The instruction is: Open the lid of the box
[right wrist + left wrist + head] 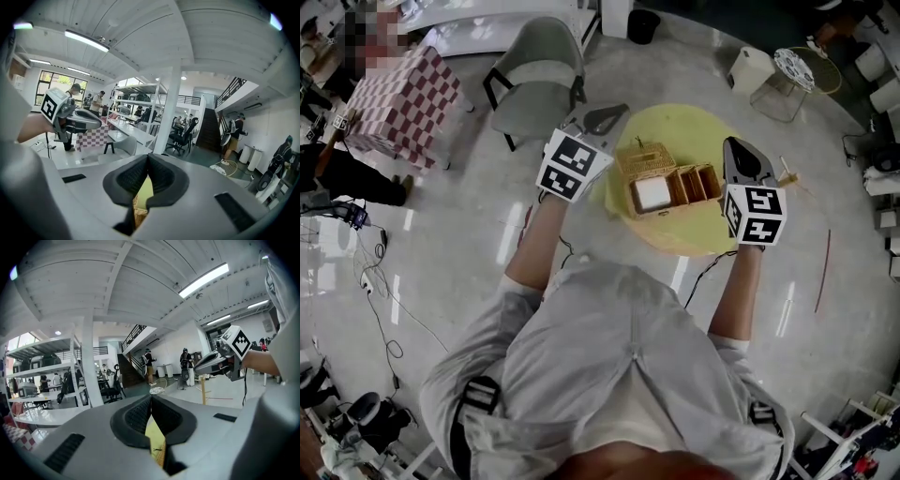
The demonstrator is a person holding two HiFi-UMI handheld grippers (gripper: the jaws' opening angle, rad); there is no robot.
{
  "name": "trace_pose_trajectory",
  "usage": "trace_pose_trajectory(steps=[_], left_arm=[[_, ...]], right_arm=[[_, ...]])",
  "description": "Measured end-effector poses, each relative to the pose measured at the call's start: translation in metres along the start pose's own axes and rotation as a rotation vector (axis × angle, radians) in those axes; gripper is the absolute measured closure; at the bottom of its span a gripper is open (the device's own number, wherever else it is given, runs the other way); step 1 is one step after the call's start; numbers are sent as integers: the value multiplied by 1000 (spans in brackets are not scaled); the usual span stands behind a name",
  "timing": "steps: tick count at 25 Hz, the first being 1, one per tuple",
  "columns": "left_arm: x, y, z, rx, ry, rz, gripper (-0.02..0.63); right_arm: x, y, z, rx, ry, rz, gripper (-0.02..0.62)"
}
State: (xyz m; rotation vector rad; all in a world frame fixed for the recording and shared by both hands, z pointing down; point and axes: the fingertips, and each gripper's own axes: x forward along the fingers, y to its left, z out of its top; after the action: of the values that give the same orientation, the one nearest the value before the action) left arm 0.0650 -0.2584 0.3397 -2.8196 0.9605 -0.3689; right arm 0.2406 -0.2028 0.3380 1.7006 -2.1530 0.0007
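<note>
A wicker box (673, 187) stands on the round yellow table (675, 234). Its lid (643, 157) is swung back at the far left, and a white pad (653, 193) lies inside beside open compartments. My left gripper (607, 118) hovers left of the box and is shut with nothing in it. My right gripper (737, 147) hovers right of the box, also shut and empty. In the left gripper view the jaws (151, 397) meet at the tip, and the right gripper (220, 361) shows beyond them. In the right gripper view the jaws (147, 155) are pressed together, with the left gripper (77, 118) at the left.
A grey chair (534, 80) stands behind the table on the left. A checkered block (403, 98) sits further left. A white box (750, 67) and a wire stand (787, 80) are at the back right. Cables (380, 300) trail over the floor.
</note>
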Motion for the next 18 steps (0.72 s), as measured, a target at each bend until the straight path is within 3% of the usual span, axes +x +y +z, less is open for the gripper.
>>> trace_pose_trajectory(steps=[9, 18], left_arm=[[-12, -15, 31, 45, -46, 1, 577], [-12, -13, 28, 47, -42, -12, 577]], right_arm=[[-15, 10, 22, -37, -51, 24, 572], [-8, 14, 26, -44, -54, 34, 572]])
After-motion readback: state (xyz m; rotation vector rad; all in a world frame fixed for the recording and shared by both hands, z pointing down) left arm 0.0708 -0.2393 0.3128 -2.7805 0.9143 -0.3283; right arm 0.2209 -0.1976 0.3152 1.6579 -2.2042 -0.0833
